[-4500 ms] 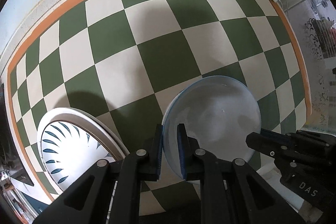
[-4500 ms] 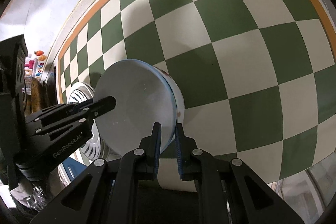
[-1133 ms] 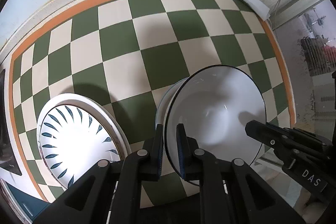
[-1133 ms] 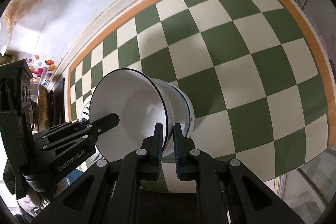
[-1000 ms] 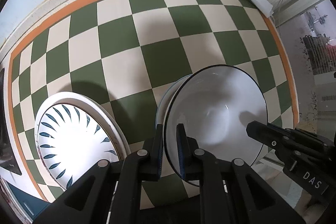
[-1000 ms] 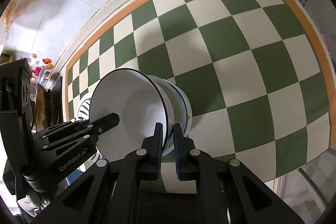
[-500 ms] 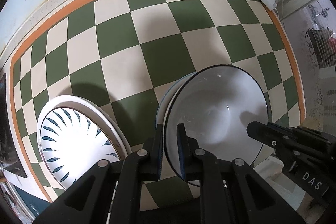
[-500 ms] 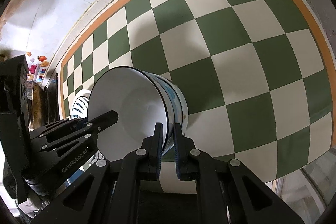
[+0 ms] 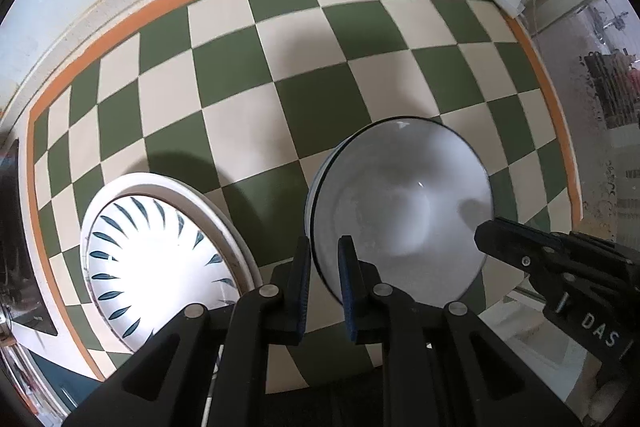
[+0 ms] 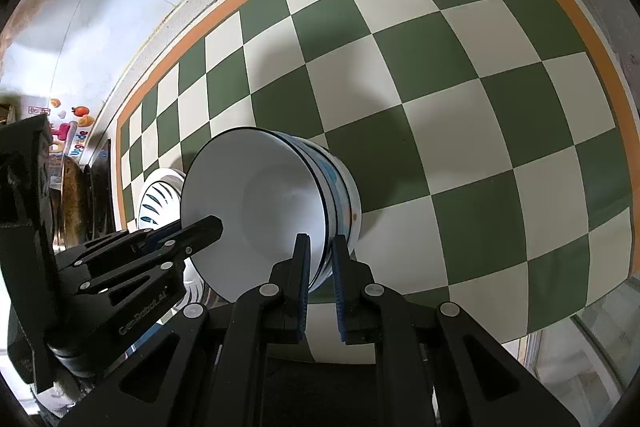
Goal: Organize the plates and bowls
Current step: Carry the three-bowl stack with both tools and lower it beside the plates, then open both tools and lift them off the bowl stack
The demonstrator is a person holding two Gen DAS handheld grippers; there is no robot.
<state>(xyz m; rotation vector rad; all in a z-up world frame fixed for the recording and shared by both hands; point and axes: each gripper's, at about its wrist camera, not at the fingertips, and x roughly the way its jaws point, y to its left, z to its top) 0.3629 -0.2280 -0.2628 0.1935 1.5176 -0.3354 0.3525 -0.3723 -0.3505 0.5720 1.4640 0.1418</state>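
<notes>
Currently, the white bowl (image 9: pixel 404 211) with the dark rim line sits nested in the blue-banded bowl (image 10: pixel 344 191) beneath it, directly ahead of both tools on the checkered mat (image 9: pixel 304 99). The left gripper (image 9: pixel 324 267) straddles the bowl's near rim, 1 finger inside and 1 outside, with a narrow gap visible on each side of the rim; whether the pads actually press it cannot be told. The right gripper (image 10: pixel 320 259) straddles the opposite rim in the same way, and its contact is equally uncertain.

Judged from the present layout, the bowl stack appears assembled: at least 2 bowls are nested, and only release and withdrawal seem to remain for this item. The patterned plate (image 9: pixel 156 259) lies to the left of the left gripper, resting on a larger cream plate (image 9: pixel 200 195), so a plate stack also appears formed. No loose dish is visible ahead on the mat.

Hidden or unclear:
- The number of pieces under the top bowl; only edge bands show.
- The near part of the patterned plate, cut off by the gripper body.
- Clutter at the far left of the right wrist view, too distorted to identify.
</notes>
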